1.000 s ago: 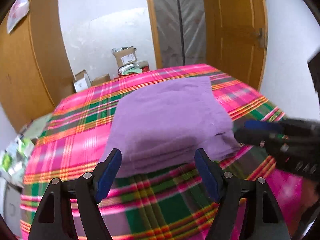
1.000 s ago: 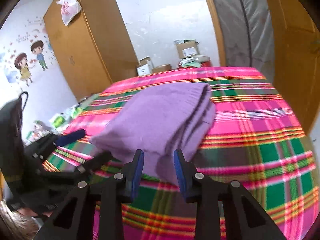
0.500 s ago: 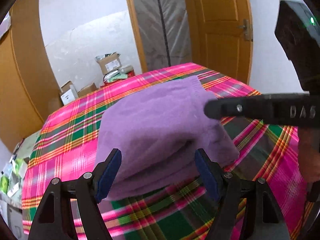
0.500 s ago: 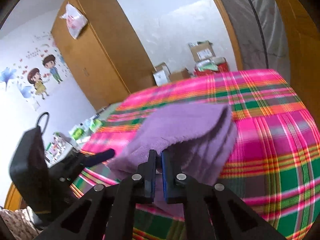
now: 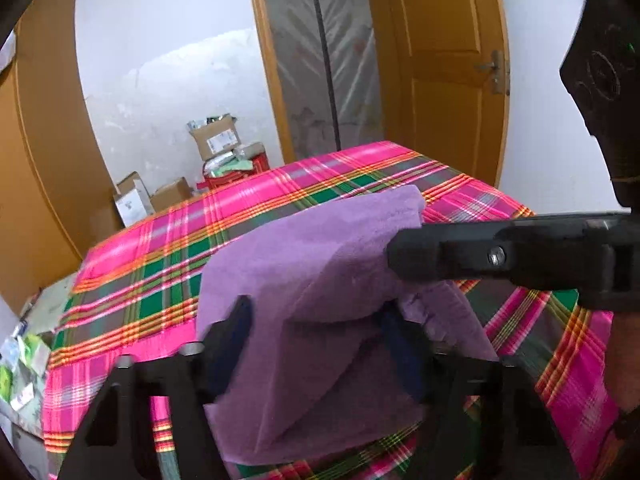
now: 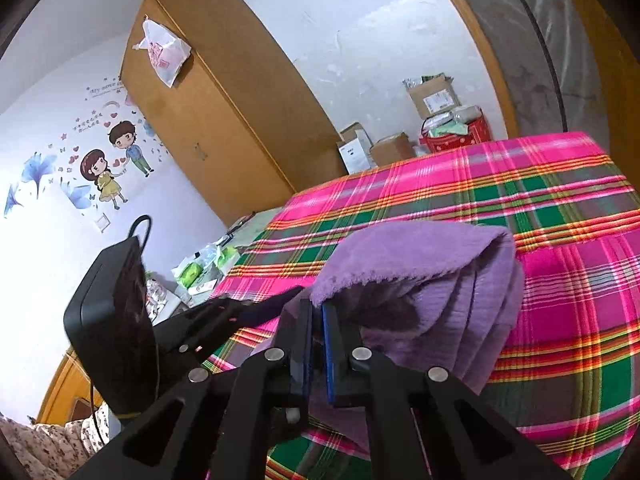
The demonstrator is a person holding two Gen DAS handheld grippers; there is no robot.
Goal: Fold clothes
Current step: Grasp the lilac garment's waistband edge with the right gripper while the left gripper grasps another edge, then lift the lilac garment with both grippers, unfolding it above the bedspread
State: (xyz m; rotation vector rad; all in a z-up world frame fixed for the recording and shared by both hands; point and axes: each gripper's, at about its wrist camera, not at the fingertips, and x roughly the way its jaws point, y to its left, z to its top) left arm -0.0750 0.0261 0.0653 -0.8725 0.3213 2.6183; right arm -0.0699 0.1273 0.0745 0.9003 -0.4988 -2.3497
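A purple garment (image 5: pixel 312 264) lies folded on a table under a pink and green plaid cloth (image 5: pixel 140 292). My left gripper (image 5: pixel 316 332) is at its near edge and its jaws are closing. A thick fold sits between the blurred fingers, which still stand wide apart. From the right, my right gripper (image 5: pixel 404 256) reaches in, shut on the garment's upper layer. In the right wrist view the right gripper (image 6: pixel 317 312) pinches the fuzzy edge of the garment (image 6: pixel 420 256) and holds it raised. The left gripper (image 6: pixel 276 304) shows beside it on the left.
Cardboard boxes (image 5: pixel 212 140) stand on the floor beyond the table's far edge. A wooden wardrobe (image 6: pixel 224 120) is on the left and a wooden door (image 5: pixel 448 80) on the right. Packets (image 5: pixel 20 360) lie beside the table's left edge. A person's hand (image 5: pixel 624 360) is at the right.
The right gripper has shut on the garment's edge and raised it. The left gripper has moved forward onto the near fold and its jaws have narrowed.
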